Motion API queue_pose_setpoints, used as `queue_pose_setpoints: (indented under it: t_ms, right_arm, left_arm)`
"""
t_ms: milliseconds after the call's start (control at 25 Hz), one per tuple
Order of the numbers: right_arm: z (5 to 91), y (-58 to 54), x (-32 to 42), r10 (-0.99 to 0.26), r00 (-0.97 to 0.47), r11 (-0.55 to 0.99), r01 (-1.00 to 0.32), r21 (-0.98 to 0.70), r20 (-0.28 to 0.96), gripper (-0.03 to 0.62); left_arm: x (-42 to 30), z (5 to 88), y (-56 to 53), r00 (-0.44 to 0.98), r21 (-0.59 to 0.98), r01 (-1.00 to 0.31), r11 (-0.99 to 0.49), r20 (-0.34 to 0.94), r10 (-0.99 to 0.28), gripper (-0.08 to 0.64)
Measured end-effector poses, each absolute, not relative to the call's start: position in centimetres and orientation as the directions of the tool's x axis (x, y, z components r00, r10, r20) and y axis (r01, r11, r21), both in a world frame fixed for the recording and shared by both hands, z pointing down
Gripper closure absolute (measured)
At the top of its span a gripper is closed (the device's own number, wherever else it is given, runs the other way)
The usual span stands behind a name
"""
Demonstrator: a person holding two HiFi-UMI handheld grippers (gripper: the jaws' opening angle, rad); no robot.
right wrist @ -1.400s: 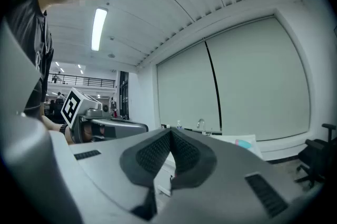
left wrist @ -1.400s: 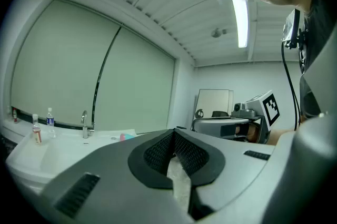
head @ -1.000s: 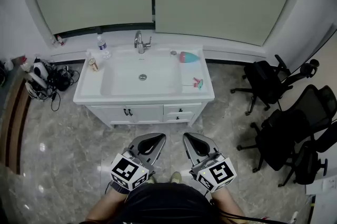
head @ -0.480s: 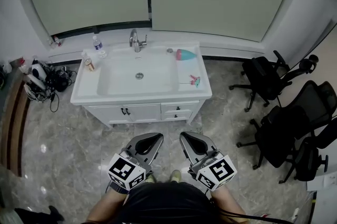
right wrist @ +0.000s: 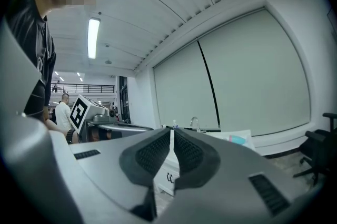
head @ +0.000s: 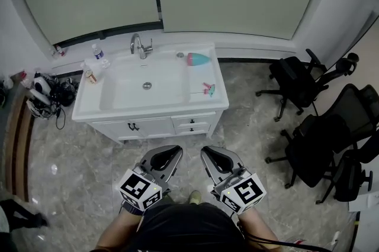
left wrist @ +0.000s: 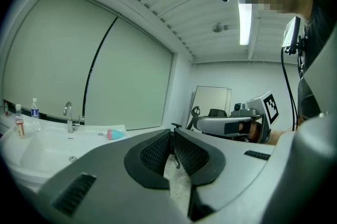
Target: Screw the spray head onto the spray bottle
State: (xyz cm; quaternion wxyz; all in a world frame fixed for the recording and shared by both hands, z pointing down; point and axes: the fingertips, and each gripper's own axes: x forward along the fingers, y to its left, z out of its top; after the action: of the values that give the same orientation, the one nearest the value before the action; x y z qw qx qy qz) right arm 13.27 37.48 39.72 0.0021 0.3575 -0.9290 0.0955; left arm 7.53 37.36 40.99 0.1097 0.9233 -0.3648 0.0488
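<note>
A teal and pink spray bottle (head: pixel 197 59) lies on its side on the back right of the white sink vanity (head: pixel 210 104). A small pink and teal spray head (head: pixel 207 89) lies on the counter's right edge, nearer me. Both grippers hang low in front of my body, well short of the vanity. The left gripper (head: pixel 164 157) is shut with nothing in it, and so is the right gripper (head: pixel 213 157). The left gripper view shows the spray bottle (left wrist: pixel 116 134) far off past its closed jaws. In the right gripper view the spray bottle (right wrist: pixel 238 139) also lies far off.
A faucet (head: pixel 140 45) stands behind the basin, with a water bottle (head: pixel 96 51) and a small bottle (head: pixel 89 74) on the left counter. Black office chairs (head: pixel 308 91) crowd the right. Cables and devices (head: pixel 46 94) lie on the floor at left. A person's foot (head: pixel 26 221) shows at lower left.
The vanity has drifted left and slightly down in the head view as the view shifted. Both grippers stay shut and side by side. A person's foot has come in at lower left.
</note>
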Motion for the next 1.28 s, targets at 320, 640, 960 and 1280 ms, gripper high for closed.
queue_pose_setpoints:
  t_ms: [320,640,960,1280]
  right_arm:
    - [41.4,33.6,16.5,-0.68,-0.728,0.701,-0.68,-0.214,0.089,0.591]
    - [43.7,24.8,16.6,-0.721,-0.68,0.649,-0.73,-0.212,0.133,0.591]
    - [44.4,11.6,13.8,-0.779,-0.593,0.56,-0.804,-0.203,0.201,0.591]
    - [46.7,2.9,13.6,-0.821,-0.509,0.46,-0.858,-0.229,0.258,0.591]
  left_arm:
    - [10.4,42.1,33.1,0.736,0.16,-0.675,-0.721,0.218,-0.641,0.555]
    - [9.5,44.4,23.4,0.757,0.169,-0.65,-0.741,0.226,-0.613,0.555]
    - [6.7,44.8,9.5,0.816,0.178,-0.57,-0.802,0.237,-0.527,0.555]
    - [6.7,47.6,-0.8,0.847,0.185,-0.509,-0.84,0.282,-0.451,0.555]
